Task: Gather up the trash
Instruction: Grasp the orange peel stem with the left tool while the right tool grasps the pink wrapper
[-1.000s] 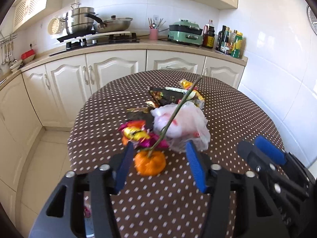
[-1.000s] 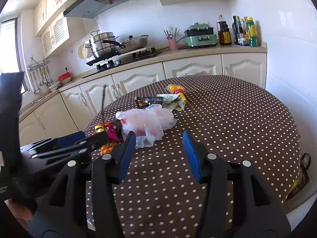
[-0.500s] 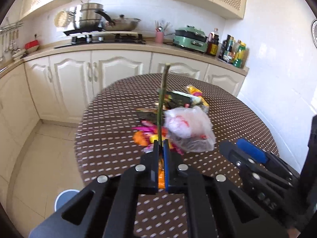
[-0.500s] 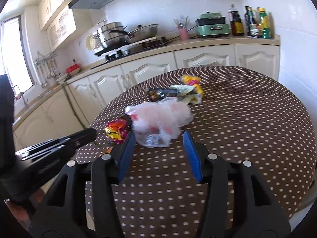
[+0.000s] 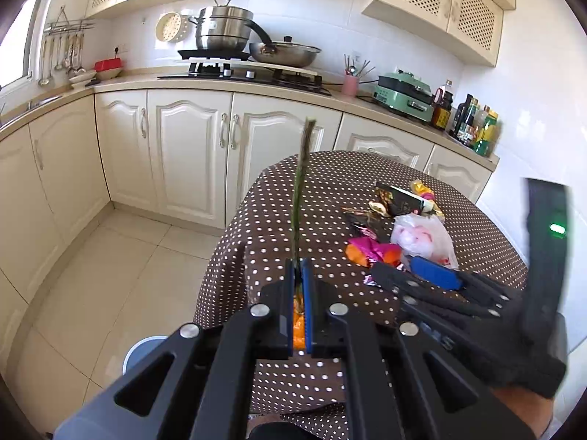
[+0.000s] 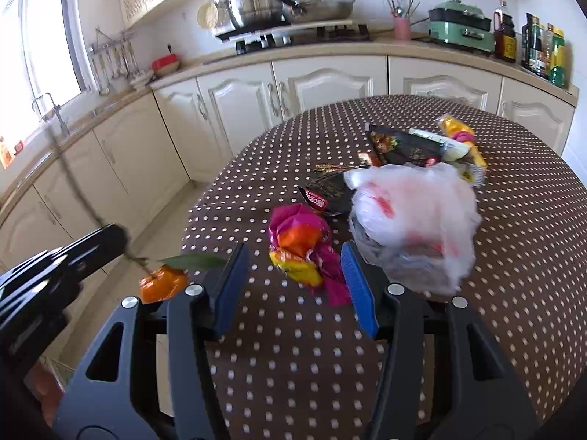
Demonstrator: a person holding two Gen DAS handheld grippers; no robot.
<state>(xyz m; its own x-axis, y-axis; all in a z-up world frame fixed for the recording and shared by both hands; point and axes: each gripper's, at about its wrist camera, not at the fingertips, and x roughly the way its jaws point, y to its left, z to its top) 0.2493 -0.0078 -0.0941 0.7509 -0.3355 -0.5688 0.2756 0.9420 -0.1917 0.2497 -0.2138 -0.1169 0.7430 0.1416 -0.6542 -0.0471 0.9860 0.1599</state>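
Left gripper (image 5: 300,282) clamps flower stem (image 5: 299,198) beyond table edge (image 5: 220,253).

On the table (image 6: 513,293), wrappers (image 6: 301,245) lie left of the bag (image 6: 414,216) (packets (image 6: 414,146) behind).

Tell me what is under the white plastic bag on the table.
The plastic bag lies on the dotted tablecloth, its far edge over a black wrapper. Whatever else sits beneath it is hidden.
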